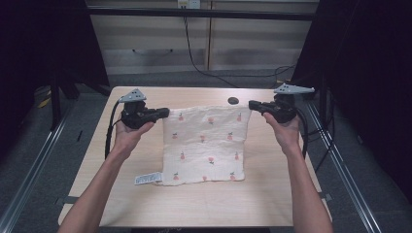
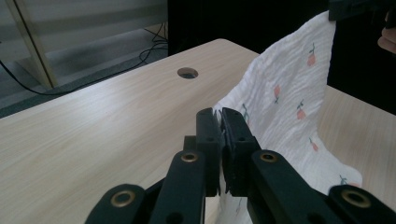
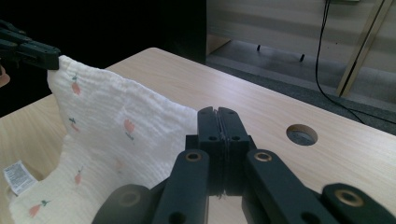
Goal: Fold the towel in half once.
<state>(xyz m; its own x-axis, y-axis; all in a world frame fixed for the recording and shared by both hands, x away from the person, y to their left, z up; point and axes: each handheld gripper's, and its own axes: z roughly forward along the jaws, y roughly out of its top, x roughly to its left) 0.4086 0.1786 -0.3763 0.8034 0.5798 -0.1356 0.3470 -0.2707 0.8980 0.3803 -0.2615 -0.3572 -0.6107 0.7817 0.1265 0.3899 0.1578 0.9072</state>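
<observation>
Your left gripper (image 1: 164,112) and right gripper (image 1: 252,104) each pinch a far corner of the fruit-print cloth (image 1: 204,145). Far edge raised, near edge resting on the table (image 1: 204,206); folding remains.

one overhead view, two close jaw-level views sharing cloth (image 1: 204,143).
</observation>
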